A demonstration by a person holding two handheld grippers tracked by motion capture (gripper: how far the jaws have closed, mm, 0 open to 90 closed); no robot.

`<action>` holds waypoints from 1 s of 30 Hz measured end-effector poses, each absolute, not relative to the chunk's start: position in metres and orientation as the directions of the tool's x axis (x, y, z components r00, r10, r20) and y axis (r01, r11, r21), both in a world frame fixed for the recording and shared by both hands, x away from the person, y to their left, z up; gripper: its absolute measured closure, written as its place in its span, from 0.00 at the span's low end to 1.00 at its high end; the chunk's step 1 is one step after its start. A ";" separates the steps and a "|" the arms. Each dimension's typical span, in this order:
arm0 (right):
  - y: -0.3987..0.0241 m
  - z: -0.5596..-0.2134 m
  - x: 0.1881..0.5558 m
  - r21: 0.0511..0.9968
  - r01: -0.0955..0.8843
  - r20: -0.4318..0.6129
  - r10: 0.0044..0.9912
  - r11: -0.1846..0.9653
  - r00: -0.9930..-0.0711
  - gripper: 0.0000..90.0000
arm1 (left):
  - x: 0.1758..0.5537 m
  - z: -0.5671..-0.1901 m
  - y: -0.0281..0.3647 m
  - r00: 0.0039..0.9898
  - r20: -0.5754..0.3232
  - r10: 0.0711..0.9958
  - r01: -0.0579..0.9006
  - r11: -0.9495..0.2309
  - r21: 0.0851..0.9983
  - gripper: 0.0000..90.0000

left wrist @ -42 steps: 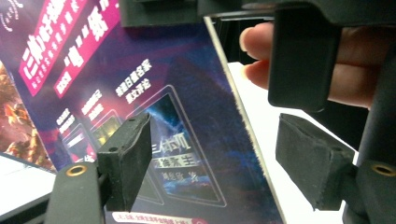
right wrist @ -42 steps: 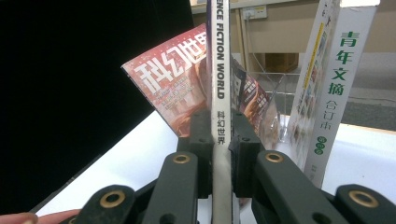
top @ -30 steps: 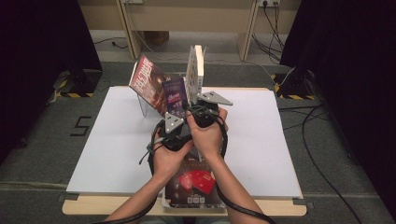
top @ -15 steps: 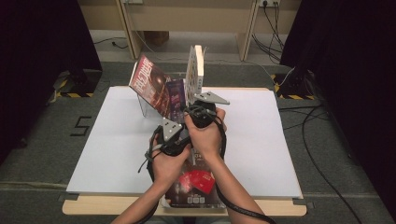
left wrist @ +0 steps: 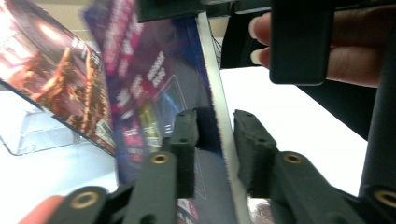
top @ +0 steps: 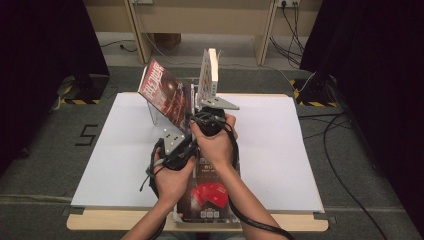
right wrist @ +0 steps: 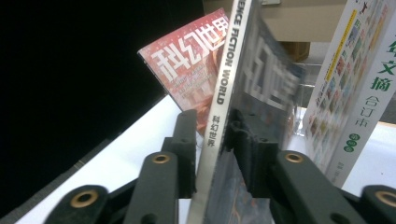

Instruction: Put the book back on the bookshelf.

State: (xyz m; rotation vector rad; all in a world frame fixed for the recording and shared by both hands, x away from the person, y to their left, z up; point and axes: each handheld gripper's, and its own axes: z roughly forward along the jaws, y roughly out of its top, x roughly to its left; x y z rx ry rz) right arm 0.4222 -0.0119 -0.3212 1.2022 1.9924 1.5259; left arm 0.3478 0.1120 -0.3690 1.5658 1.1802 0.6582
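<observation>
both grippers are working on one magazine, the purple-covered magazine (left wrist: 154,102) standing on edge between a leaning red magazine (top: 164,95) and an upright white book (top: 209,75) in the clear acrylic stand (top: 156,116) at the far side of the white table (top: 300,150). the left gripper (left wrist: 214,140) is straddling the magazine's lower edge; its jaws have just been closing, and in the left gripper view the cover is lying against one pad (left wrist: 184,140) while a thin gap is showing at the other, so it is bracketing rather than squeezing. the right gripper (right wrist: 212,144) is sitting astride the silver spine; its jaws have just been opening, and a sliver of space is showing on both sides, so it is no longer clamping. this looks like a hand-over: one tool is easing off while the other is taking charge, keeping the thin magazine from flopping sideways. the red magazine is leaning outward, leaving a slot for it. another magazine (top: 207,192) is lying flat at the near edge of the table, under the person's forearms.
</observation>
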 end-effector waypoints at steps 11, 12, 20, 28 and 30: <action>-0.021 -0.308 0.424 0.910 0.413 0.286 0.740 -0.012 -0.609 0.72 | 0.359 -0.372 0.137 0.367 -0.209 0.906 0.399 0.049 0.915 0.92; -0.023 -0.306 0.422 0.914 0.406 0.291 0.736 -0.024 -0.611 0.72 | 0.360 -0.372 0.140 0.368 -0.219 0.904 0.403 0.058 0.913 0.92; -0.060 -0.306 0.408 0.923 0.382 0.290 0.744 -0.051 -0.602 0.72 | 0.365 -0.367 0.160 0.365 -0.250 0.897 0.397 0.093 0.913 0.92; -0.114 -0.331 0.394 0.909 0.412 0.297 0.786 -0.059 -0.543 0.72 | 0.370 -0.361 0.177 0.357 -0.271 0.894 0.385 0.123 0.915 0.92; -0.126 -0.338 0.390 0.905 0.420 0.297 0.796 -0.060 -0.527 0.72 | 0.371 -0.358 0.182 0.346 -0.273 0.898 0.377 0.134 0.917 0.92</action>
